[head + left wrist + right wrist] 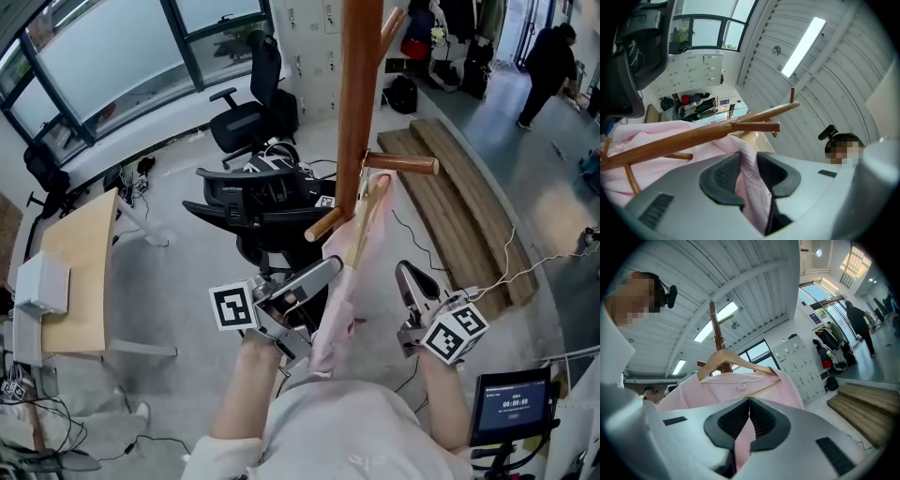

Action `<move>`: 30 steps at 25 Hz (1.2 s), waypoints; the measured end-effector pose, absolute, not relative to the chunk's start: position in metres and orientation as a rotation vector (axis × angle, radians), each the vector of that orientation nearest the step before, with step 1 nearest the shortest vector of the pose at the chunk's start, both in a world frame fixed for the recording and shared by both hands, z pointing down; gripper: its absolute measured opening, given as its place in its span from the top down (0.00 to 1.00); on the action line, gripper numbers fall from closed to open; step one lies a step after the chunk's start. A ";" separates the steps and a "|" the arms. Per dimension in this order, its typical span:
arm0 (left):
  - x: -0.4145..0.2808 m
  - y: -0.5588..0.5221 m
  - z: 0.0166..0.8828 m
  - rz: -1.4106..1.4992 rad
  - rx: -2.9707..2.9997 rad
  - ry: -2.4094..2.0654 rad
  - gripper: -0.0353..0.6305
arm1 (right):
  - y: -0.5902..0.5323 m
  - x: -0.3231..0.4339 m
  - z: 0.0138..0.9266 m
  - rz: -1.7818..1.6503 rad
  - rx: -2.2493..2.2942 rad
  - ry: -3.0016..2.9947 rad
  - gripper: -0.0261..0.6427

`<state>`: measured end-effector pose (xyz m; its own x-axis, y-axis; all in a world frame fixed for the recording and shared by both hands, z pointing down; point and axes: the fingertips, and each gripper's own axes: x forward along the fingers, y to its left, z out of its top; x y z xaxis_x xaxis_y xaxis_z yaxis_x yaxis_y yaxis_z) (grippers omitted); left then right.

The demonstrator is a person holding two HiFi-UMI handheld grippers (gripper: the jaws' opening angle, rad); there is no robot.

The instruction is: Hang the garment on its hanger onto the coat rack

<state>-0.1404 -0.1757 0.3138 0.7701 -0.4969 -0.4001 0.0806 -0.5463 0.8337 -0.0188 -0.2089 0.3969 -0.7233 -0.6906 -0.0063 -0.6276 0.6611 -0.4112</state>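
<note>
Here left tool (330, 269) and right tool (407, 275) pinch garment (336, 323).

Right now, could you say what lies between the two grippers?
The pink garment hangs between the left gripper and right gripper, seen in head view.

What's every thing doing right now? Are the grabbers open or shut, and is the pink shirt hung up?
pink garment: draped, pinched in two places.
left gripper: shut on pink garment.
right gripper: shut on pink garment.
hanger: inside the garment, up by the coat rack; hooked or not, cannot tell.
coat rack: standing upright.
screen: switched on.
</note>
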 end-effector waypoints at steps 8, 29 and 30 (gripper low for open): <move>-0.194 -0.168 0.297 -0.949 2.056 -0.360 0.80 | -0.212 -0.051 0.406 -0.605 -0.998 2.753 0.94; -0.262 -0.094 0.280 -1.050 2.150 -0.666 0.94 | -0.191 -0.106 0.398 -0.635 -0.767 2.850 0.95; -0.260 -0.093 0.280 -1.049 2.158 -0.669 0.94 | -0.191 -0.107 0.398 -0.630 -0.760 2.852 0.95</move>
